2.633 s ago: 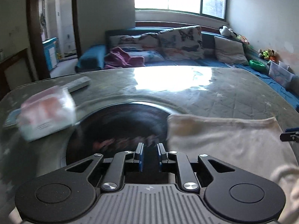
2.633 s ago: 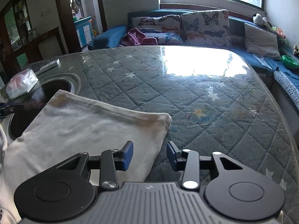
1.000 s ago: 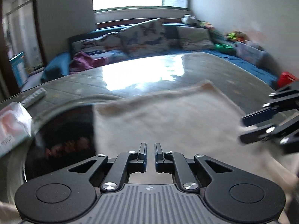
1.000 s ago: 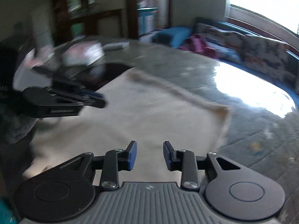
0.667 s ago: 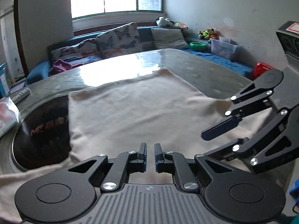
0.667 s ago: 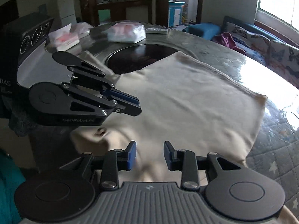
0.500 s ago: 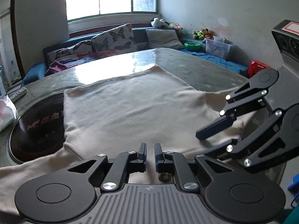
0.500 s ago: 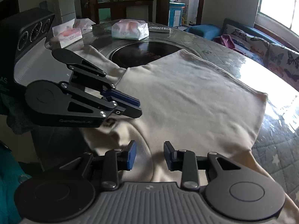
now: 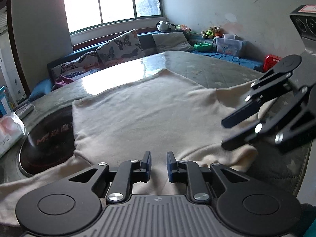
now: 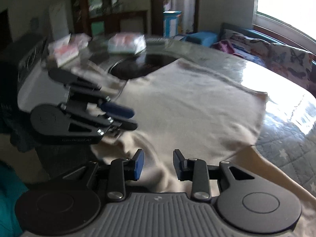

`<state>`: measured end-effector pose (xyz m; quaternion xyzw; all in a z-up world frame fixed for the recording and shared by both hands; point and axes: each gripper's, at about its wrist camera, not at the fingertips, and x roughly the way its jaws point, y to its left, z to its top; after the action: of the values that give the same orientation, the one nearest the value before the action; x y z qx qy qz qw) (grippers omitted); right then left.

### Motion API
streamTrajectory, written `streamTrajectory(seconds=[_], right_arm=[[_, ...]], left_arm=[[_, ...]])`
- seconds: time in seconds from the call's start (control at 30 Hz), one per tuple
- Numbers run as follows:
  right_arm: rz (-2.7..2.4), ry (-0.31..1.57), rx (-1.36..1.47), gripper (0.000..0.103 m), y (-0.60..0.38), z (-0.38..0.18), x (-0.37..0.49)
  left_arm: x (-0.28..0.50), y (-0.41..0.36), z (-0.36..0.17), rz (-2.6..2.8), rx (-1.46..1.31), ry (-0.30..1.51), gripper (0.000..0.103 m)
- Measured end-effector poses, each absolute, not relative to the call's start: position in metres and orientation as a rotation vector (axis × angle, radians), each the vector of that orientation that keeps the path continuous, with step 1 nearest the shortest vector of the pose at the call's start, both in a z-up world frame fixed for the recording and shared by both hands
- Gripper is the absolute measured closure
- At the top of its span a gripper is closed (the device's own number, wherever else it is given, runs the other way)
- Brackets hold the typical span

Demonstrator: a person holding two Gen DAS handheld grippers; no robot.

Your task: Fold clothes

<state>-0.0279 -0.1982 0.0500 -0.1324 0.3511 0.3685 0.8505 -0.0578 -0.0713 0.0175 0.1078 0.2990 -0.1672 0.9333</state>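
Note:
A cream shirt [image 9: 150, 110] lies spread flat on the quilted table [image 9: 217, 69], its collar end bunched toward me. My left gripper [image 9: 159, 164] hovers just over the near edge of the shirt. Its jaws are opening, a narrow gap shows between the blue pads, and no cloth is pinched in it. In the right wrist view the shirt [image 10: 187, 102] fills the middle, and my right gripper [image 10: 158, 164] stands open over the rumpled collar area, holding nothing. Each gripper shows in the other's view: the right gripper [image 9: 223, 134] at the right, the left gripper [image 10: 134, 119] at the left.
A black round hob [image 9: 45, 138] is set in the table, partly under the shirt's left side. Tissue packs [image 10: 126, 43] and a remote [image 9: 25, 110] lie beyond it. A sofa with butterfly cushions [image 9: 118, 47] runs behind the table. Bare quilted cover [image 10: 286, 144] lies right of the shirt.
Both grippers swung round to the shirt's near collar end and now face each other closely. The left jaws went from almost shut to slightly apart. The right wrist view is blurred by motion.

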Motion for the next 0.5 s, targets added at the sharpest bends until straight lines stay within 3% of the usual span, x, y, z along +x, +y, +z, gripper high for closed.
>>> streamTrajectory(seconds=[0.5], right_arm=[[0.508, 0.758, -0.16, 0.07, -0.265, 0.035, 0.032]], left_arm=[[-0.04, -0.128, 0.018, -0.522, 0.202, 0.606, 0.084]])
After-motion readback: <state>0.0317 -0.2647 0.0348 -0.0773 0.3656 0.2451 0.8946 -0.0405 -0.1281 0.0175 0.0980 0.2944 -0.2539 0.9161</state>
